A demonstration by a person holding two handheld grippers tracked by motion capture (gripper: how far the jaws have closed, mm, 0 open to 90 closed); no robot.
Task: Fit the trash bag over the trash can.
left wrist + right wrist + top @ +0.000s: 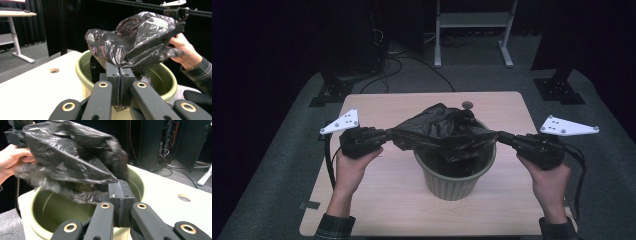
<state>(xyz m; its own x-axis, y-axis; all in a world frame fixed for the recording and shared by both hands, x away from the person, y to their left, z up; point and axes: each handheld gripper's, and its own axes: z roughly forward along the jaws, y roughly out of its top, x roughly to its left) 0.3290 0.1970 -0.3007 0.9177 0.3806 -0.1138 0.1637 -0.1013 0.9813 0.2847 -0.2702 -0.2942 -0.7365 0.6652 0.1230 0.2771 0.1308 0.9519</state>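
A crumpled black plastic bag point(443, 131) is stretched above a green ribbed bin point(455, 182) in the middle of the table. My left gripper point(388, 135) is shut on the bag's left edge, and in the left gripper view the film point(135, 42) is pinched between its closed jaws point(119, 72). My right gripper point(500, 136) is shut on the bag's right edge; its jaws point(119, 188) clamp the film point(67, 157) over the bin's mouth point(62, 207). Part of the bag hangs down into the bin.
The light wooden table point(377, 200) has a round cable hole point(467, 104) behind the bin. Dark floor surrounds the table; a white desk frame point(472, 30) and black stand bases point(332, 90) stand beyond its far edge. Cables trail from both grippers.
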